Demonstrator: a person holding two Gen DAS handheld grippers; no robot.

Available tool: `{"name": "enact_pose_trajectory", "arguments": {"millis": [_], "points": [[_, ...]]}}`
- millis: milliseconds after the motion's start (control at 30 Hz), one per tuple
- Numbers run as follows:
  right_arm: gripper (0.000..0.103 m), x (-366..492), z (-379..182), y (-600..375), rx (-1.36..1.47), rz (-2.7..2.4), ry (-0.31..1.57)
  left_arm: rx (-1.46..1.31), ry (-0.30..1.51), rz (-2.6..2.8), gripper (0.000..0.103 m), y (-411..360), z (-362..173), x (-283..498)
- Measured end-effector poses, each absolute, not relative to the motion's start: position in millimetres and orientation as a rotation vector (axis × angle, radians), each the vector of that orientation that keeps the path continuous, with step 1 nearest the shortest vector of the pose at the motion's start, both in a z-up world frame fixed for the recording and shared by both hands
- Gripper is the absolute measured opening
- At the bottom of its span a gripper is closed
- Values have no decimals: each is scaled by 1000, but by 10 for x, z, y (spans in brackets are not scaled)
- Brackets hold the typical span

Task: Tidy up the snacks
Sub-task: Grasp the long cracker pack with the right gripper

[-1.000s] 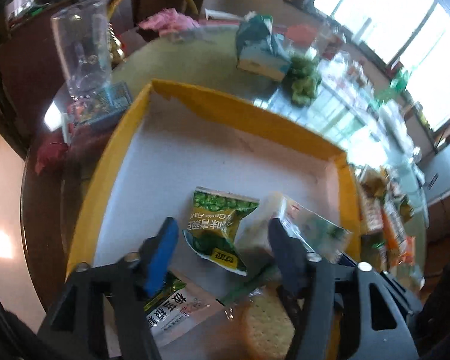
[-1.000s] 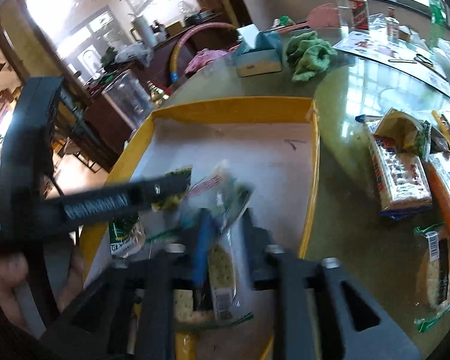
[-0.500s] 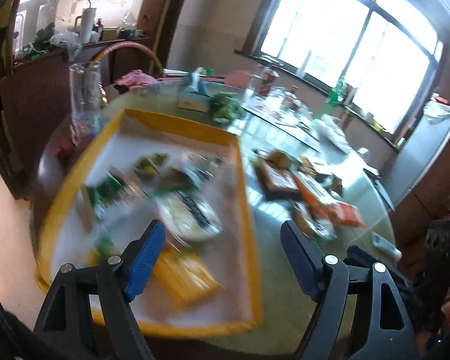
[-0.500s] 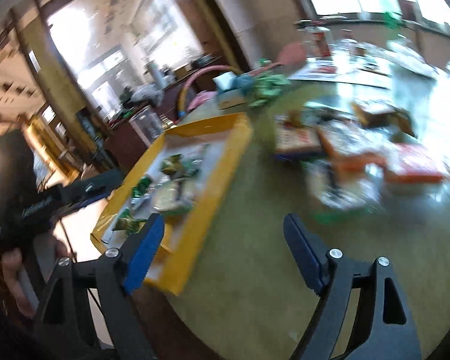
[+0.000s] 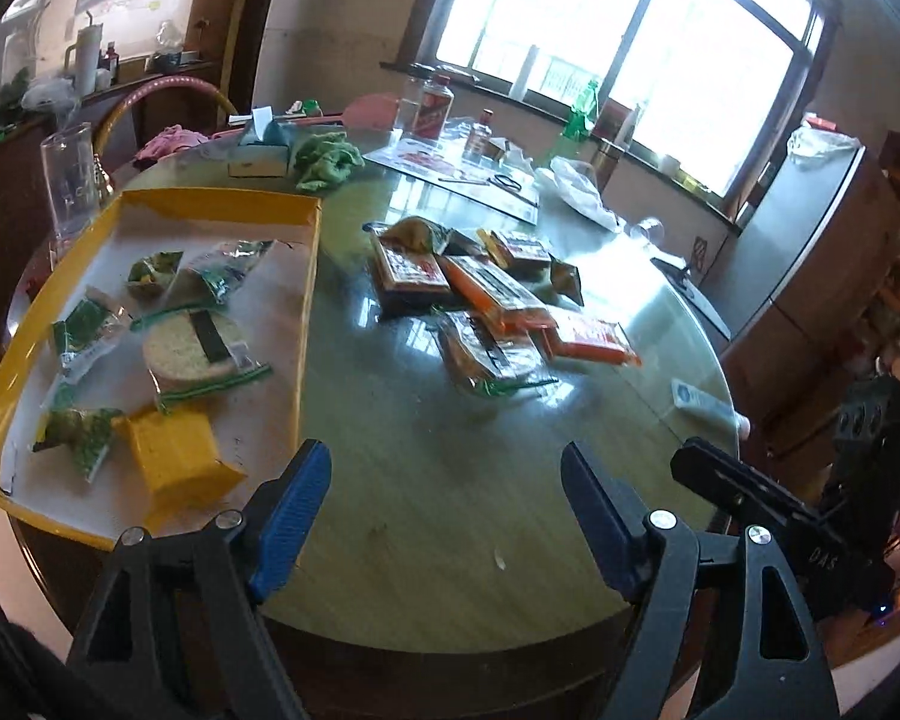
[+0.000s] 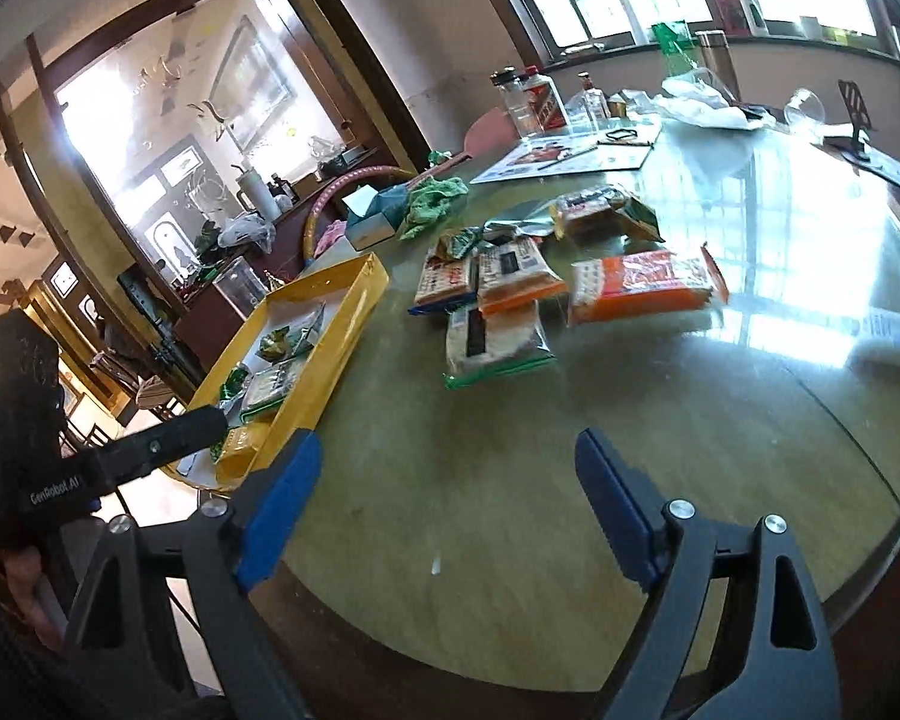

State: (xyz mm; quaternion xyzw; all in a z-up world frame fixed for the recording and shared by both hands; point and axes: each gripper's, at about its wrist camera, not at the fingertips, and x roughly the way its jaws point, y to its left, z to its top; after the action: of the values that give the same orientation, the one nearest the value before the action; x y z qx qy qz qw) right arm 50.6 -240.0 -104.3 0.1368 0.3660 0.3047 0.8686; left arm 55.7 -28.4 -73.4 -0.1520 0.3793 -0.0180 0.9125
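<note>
Home dining room, round glass-topped table point(image 5: 450, 480), liquor bottles point(image 5: 435, 111), sideboard point(image 5: 150, 78)

Big bright window point(image 5: 618, 42) behind round glass-top counter point(image 5: 450, 480); plain wall point(image 5: 342, 12), dark wood cabinet point(image 5: 168, 84) at left w/ clutter; glass door point(image 6: 168, 150) lit, glare strong.

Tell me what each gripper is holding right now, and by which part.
Nothing is held. The left gripper is open and empty over the bare table. The right gripper is empty too, its jaws opening, short of the snack packets.
</note>
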Motion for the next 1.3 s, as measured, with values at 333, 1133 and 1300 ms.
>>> {"name": "enact_pose_trajectory", "arguments": {"millis": [333, 1133, 1300], "points": [[87, 771, -1008, -2310, 231, 667, 828, -300, 785, -3, 79, -311, -809, 580], [80, 2558, -1387, -1164, -109, 546, 1022, -383, 774, -32, 79, 71, -925, 726], [58, 2576, -1492, -1031, -202, 483, 1028, -349, 770, -18, 79, 41, -921, 717]]}}
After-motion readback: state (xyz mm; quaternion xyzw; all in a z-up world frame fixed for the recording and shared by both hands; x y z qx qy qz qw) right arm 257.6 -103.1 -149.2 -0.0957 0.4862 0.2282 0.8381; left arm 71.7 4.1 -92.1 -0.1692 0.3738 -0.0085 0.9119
